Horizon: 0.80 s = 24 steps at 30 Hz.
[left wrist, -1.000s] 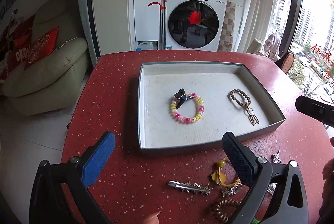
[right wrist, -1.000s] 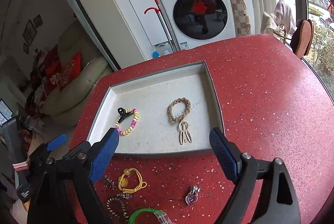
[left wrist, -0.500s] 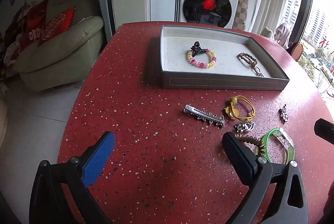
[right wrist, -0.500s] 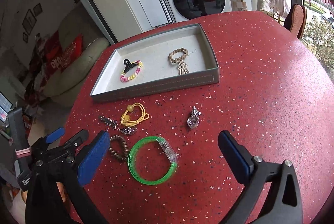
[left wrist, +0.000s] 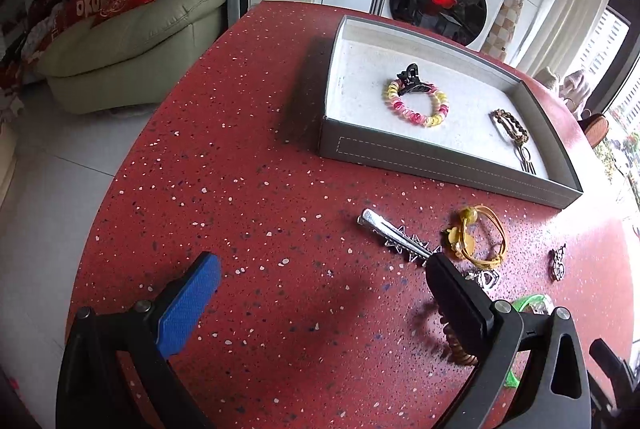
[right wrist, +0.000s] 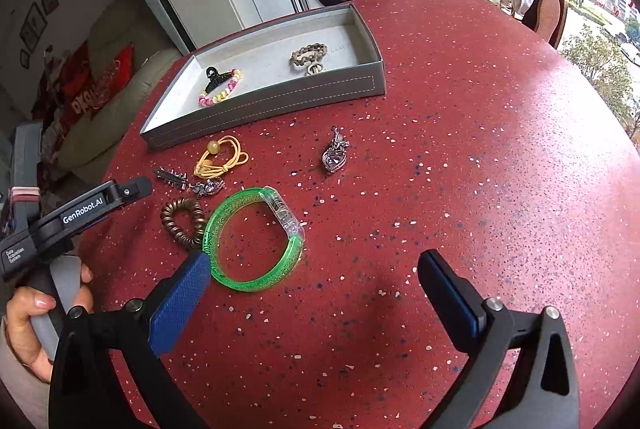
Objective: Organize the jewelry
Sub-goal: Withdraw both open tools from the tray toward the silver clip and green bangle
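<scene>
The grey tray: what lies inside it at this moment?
Inside the grey tray lie a pink-and-yellow bead bracelet with a black claw clip on it, and a brown braided bracelet. The near wall hides a strip of the tray floor.

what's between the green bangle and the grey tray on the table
In the right wrist view, the yellow cord hair tie lies between the green bangle and the grey tray, with a small silver charm near it.

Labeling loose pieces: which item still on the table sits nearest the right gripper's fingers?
The green bangle: its rim lies right by the right gripper's blue pad; the other loose pieces sit farther off.
</scene>
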Motion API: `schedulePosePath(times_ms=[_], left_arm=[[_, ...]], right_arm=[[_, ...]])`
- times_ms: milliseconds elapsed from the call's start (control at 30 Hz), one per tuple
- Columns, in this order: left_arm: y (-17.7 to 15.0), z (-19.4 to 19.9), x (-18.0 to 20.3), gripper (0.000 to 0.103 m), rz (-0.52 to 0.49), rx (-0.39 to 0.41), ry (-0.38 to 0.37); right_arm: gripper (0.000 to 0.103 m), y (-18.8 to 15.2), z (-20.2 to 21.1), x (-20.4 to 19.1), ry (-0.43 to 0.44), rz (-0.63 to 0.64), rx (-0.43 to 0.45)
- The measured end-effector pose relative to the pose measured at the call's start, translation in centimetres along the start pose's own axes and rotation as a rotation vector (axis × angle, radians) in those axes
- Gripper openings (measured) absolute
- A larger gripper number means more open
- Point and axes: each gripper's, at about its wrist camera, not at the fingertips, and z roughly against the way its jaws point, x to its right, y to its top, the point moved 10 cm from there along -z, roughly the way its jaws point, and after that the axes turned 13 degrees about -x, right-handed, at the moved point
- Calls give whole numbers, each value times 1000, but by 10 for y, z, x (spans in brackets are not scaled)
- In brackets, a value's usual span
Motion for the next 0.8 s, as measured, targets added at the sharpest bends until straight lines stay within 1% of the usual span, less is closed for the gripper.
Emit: schedulePosePath(times_ms=[167, 300, 433, 600, 633, 700, 800], left_arm=[[9, -14, 8, 103, 34, -39, 31], [10, -25, 15, 103, 22, -54, 73], [10, -24, 16, 103, -30, -23, 117], [12, -17, 9, 103, -145, 32, 174], [12, -16, 7, 103, -155, 32, 168], [11, -14, 2, 103, -155, 31, 132], [12, -6, 3, 103, -169, 53, 82]], right_arm=[[103, 2, -1, 1, -11, 2, 2], [103, 5, -3, 5, -28, -3, 2], [103, 9, -7, 6, -47, 5, -4], [103, 11, -14, 3, -59, 28, -20], [103, 11, -15, 1, -63, 37, -21], [103, 12, -17, -2, -71, 52, -24], [103, 13, -19, -6, -75, 68, -29]])
